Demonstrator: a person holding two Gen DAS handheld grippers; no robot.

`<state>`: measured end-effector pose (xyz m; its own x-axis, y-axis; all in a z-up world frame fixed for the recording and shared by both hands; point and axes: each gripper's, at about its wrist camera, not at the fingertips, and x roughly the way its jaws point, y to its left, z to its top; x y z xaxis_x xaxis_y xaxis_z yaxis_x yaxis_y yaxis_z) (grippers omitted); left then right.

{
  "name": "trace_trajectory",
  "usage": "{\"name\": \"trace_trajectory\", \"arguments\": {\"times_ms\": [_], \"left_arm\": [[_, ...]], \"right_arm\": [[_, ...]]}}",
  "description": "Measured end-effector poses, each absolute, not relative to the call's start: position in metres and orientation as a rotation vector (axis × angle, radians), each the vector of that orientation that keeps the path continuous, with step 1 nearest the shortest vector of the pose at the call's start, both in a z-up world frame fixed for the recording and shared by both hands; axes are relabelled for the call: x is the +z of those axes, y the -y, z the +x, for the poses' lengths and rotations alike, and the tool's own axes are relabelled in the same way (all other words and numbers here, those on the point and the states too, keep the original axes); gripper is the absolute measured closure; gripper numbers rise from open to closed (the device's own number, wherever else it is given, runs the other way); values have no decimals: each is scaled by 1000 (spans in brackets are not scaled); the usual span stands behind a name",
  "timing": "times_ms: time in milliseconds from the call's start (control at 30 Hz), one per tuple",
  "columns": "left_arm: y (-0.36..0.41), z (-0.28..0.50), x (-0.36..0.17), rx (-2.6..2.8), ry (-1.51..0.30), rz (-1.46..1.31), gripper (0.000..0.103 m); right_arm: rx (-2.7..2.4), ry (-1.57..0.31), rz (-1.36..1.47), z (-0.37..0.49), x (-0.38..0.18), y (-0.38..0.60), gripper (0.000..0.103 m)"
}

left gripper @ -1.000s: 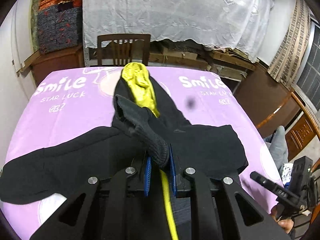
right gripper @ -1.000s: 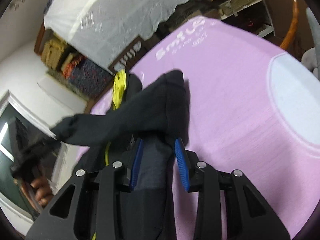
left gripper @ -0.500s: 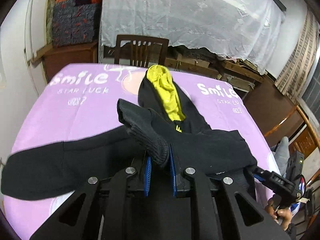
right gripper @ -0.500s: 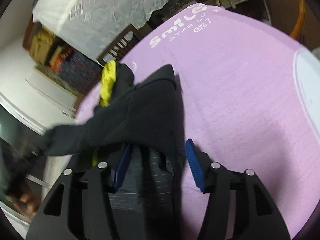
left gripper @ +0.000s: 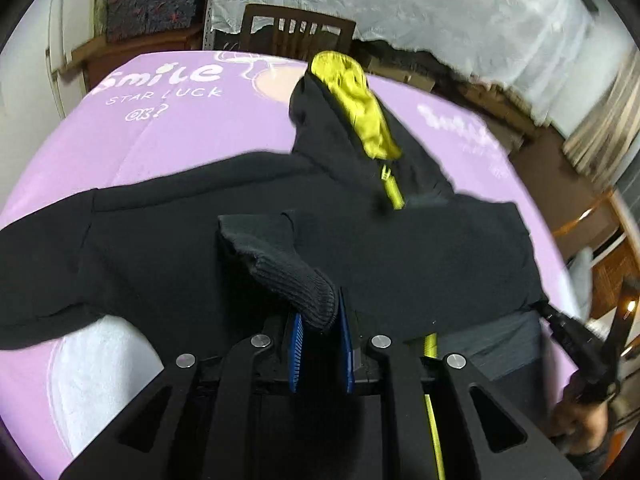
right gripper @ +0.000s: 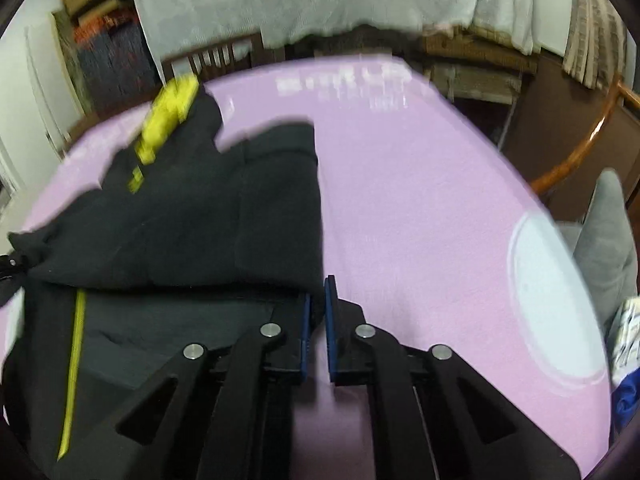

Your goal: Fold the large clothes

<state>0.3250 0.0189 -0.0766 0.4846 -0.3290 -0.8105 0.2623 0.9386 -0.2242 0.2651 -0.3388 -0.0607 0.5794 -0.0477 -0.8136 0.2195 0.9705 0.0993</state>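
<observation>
Left gripper [left gripper: 319,322] clamped, right gripper [right gripper: 317,312] pinched closed

Both wrist views look down, close, sharing the hoodie [left gripper: 360,248].

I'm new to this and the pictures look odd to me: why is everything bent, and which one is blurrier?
Both views are fisheye, so the purple cloth bulges and corners go black. The right wrist view is blurrier: its white lettering is smeared unreadable; the left wrist view's "Smile" stays legible.
</observation>
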Motion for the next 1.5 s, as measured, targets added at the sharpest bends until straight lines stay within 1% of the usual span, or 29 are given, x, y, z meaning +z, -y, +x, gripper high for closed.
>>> {"name": "trace_trajectory", "arguments": {"times_ms": [33,100,133,167,200,233,267,300,367,400,433,500,567,633,733,833,867,900,933,1000,1067,1200,1233,1333,1367,1433,1500], "left_arm": [[-19,326,-83,-357,-1020,-71,84],[-28,330,-93,-349,-1054,-97,74],[-35,330,-94,-361,-1055,-128,73],[-39,331,-92,-359,-1056,-141,65],[-45,329,-88,-344,-1042,-147,57],[-52,326,-83,-335,-1021,-149,56],[-59,322,-77,-329,-1004,-145,54],[-64,319,-71,-320,-988,-139,52],[-75,313,-60,-302,-955,-134,51],[-79,311,-53,-300,-936,-141,51],[-79,311,-48,-309,-928,-149,51],[-64,316,-40,-368,-931,-150,51],[-35,319,-35,-437,-930,-115,51],[-10,325,-38,-472,-929,-85,51],[14,341,-58,-491,-987,-91,51],[21,358,-86,-454,-1045,-80,52],[19,358,-90,-458,-1027,-79,54],[14,357,-90,-471,-1011,-79,55],[12,359,-91,-479,-1011,-96,55],[7,361,-94,-495,-1011,-119,55],[6,362,-95,-505,-1011,-128,55],[-7,360,-90,-488,-1024,-170,56],[-14,359,-87,-481,-1021,-184,56],[-37,351,-69,-415,-978,-196,55],[-51,345,-61,-389,-950,-212,54],[-74,334,-51,-344,-915,-243,48],[-108,319,-46,-257,-892,-278,41]], "right_arm": [[-159,-934,194,264,-62,339,97],[-171,-950,152,265,-61,336,96],[-173,-949,142,265,-62,335,91],[-177,-952,124,264,-62,335,87],[-186,-956,95,263,-61,334,75],[-199,-957,83,261,-60,335,64],[-207,-957,88,257,-60,339,61],[-198,-953,111,253,-58,343,60],[-222,-940,164,240,-52,357,62],[-226,-914,190,234,-47,360,67],[-209,-880,235,228,-40,364,75],[-108,-823,374,228,-24,370,82],[1,-804,444,247,-10,360,82],[72,-813,438,273,-4,341,82],[116,-853,419,309,-13,315,82],[87,-883,458,324,-38,316,82],[70,-897,469,326,-49,324,85],[52,-921,478,327,-59,332,97],[43,-941,489,327,-67,338,103],[93,-943,623,328,-78,360,103],[106,-945,680,327,-81,368,103],[43,-916,634,317,-71,365,103],[18,-901,618,314,-66,365,97],[37,-809,625,294,-36,367,95],[63,-788,632,287,-28,364,94],[90,-762,631,277,-19,359,87],[119,-756,617,265,-15,347,84]]}}
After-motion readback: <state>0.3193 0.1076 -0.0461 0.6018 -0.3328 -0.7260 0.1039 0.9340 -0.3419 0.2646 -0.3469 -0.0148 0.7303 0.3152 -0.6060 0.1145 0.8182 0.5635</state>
